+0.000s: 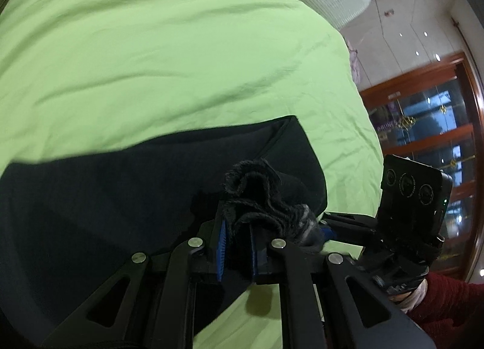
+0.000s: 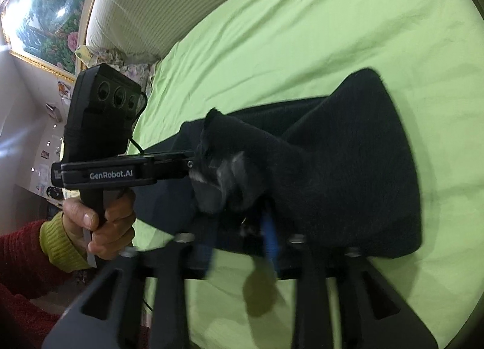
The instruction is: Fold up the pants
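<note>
Dark navy pants (image 1: 99,197) lie on a light green bed sheet (image 1: 151,61); they also show in the right wrist view (image 2: 348,173). My left gripper (image 1: 237,246) is shut on a bunched, frayed edge of the pants (image 1: 254,194) between its blue pads (image 1: 221,249) and holds it above the sheet. My right gripper (image 2: 242,237) is shut on the same bunched end of the pants, lifted off the sheet. The left gripper also shows in the right wrist view (image 2: 193,164), pinching the fabric right beside my right gripper. The right gripper's body shows in the left wrist view (image 1: 411,194).
A ribbed white headboard cushion (image 2: 145,10) stands at the bed's far end. A flower painting (image 2: 45,16) hangs on the wall. A wooden glass cabinet (image 1: 429,137) stands beyond the bed's edge. Green sheet stretches beyond the pants.
</note>
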A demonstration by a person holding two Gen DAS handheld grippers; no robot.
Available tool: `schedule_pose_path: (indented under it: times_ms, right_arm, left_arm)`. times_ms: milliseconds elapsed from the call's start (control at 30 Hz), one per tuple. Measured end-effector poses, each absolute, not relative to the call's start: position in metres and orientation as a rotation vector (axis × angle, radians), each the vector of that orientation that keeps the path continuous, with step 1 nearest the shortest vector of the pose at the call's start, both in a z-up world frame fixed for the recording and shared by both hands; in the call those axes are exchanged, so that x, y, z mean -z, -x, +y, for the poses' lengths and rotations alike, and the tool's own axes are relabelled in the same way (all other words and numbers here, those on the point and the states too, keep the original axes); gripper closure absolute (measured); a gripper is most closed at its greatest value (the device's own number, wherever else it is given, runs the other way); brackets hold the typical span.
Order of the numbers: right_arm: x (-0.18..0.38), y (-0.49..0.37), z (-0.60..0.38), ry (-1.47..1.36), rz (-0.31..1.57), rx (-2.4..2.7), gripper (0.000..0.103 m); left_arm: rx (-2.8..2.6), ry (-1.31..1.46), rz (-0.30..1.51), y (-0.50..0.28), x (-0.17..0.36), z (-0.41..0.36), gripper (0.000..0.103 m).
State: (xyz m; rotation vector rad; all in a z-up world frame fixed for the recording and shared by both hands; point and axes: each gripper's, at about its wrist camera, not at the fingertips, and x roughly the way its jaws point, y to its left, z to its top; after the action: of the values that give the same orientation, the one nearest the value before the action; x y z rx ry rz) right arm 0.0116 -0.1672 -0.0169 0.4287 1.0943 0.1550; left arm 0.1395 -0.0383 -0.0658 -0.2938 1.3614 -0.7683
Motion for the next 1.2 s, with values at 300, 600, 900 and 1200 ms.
schedule_pose_path:
  times_ms: [300,600,900,1200]
  right_arm:
    - [0.021,-0.008,-0.144,-0.354,1.132,-0.225,0.046]
    - [0.015,-0.014,-0.116,-0.297,1.146,-0.297,0.046]
    - [0.008,-0.035,-0.079,-0.22,1.156,-0.368,0.046]
    - [0.012,-0.063,-0.032,-0.119,1.189,-0.438,0.046]
  left_arm:
    - [0.605,0.468,1.27,-0.121,0.049,0.019,0.082]
    - [0.428,0.629,1.192,-0.084,0.039,0.081,0.072]
    - [0.233,0.792,1.121,-0.033,0.035,0.152,0.053]
    - [0.031,0.871,1.005,0.018,0.028,0.215,0.045]
